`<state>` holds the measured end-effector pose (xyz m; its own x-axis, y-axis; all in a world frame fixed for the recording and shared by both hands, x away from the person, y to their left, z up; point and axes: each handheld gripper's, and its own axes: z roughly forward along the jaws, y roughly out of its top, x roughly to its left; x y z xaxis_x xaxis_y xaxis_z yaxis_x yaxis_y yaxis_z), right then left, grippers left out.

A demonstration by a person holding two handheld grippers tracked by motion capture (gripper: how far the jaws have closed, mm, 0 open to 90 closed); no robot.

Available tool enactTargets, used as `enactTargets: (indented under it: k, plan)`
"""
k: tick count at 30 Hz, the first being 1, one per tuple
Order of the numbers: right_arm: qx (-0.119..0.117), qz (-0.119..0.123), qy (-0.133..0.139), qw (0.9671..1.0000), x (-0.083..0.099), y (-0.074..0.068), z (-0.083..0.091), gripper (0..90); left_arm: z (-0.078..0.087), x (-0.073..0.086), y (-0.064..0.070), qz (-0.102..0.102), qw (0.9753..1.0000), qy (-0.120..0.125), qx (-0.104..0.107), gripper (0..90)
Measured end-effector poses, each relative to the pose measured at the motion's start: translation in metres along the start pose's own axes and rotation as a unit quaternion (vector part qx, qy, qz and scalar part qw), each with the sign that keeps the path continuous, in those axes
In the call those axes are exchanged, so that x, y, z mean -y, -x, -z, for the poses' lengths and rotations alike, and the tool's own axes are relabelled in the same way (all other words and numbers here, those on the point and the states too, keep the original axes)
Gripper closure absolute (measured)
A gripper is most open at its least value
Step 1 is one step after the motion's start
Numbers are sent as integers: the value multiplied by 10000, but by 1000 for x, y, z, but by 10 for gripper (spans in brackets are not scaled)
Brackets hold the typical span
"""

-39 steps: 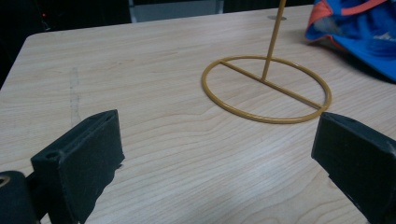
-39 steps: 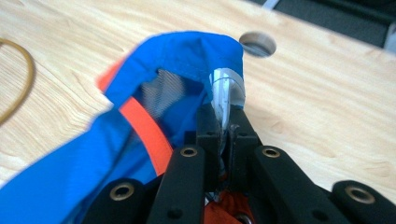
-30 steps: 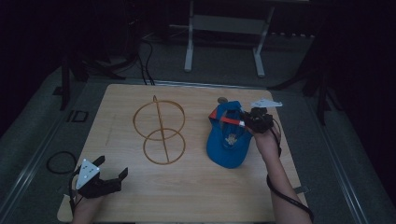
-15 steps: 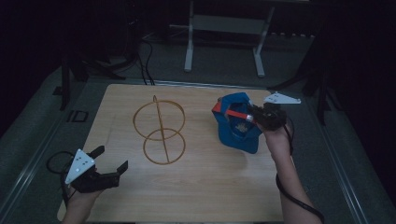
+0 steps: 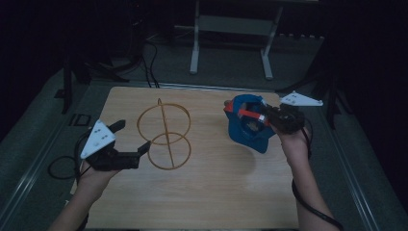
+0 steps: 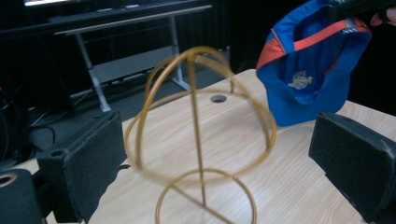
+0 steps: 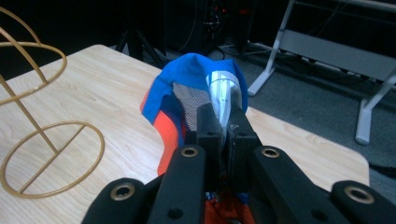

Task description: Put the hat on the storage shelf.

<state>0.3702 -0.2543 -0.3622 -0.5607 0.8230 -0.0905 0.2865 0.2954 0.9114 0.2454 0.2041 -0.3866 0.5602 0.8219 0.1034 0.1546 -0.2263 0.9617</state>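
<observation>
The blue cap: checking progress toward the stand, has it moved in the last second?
Yes. The blue cap, clamped in the right gripper, has risen off the table, right of the gold wire stand.

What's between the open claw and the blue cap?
The gold wire stand stands between the left gripper and the blue cap, seen in the high view.

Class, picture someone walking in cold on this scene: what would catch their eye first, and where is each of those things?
First the bright blue cap, with its orange-red trim, held up off the right side of the table in the shut right claw. Next, the gold wire stand of hoops on an upright rod, standing left of centre. The open left claw is close beside that stand, its jaws pointing toward it.
</observation>
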Motion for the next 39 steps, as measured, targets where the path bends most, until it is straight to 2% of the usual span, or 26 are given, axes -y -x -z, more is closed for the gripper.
enactTargets:
  k: [1, 2, 5, 9, 11, 12, 15, 21, 23, 27, 29, 39]
  plan:
    - [-14, 20, 29, 10000, -2, -1, 2, 869, -9, -14, 4, -88, 9999, -32, 87, 41]
    - [-33, 52, 50, 10000, -5, -3, 4, 869, -9, -14, 4, -88, 9999, -32, 87, 41]
    - [-99, 120, 128, 9998, -12, -9, 9, 869, -27, -38, 12, -294, 9994, -83, 175, 41]
    - [-168, 182, 274, 9993, -19, -15, 16, 869, -45, -56, 20, -422, 9985, -177, 308, 41]
    - [-194, 213, 307, 9991, -20, -18, 19, 869, -48, -59, 21, -471, 9983, -199, 293, 41]
    - [-220, 235, 336, 9989, -21, -19, 20, 869, -55, -66, 24, -504, 9978, -193, 391, 40]
    - [-315, 342, 388, 9982, -25, -27, 26, 869, -67, -76, 29, -533, 9972, -229, 462, 41]
    - [-513, 418, 416, 9969, -26, -37, 31, 869, -90, -91, 40, -586, 9959, -265, 643, 57]
    - [-567, 463, 429, 9964, -26, -41, 33, 869, -98, -94, 45, -590, 9948, -274, 778, 70]
    - [-675, 570, 445, 9951, -27, -49, 37, 869, -112, -102, 55, -665, 9937, -294, 852, 82]
    - [-731, 615, 465, 9943, -27, -53, 38, 869, -118, -105, 59, -682, 9928, -294, 940, 144]
    - [-1022, 695, 553, 9908, -28, -67, 43, 869, -148, -111, 81, -866, 9882, -548, 1135, 155]
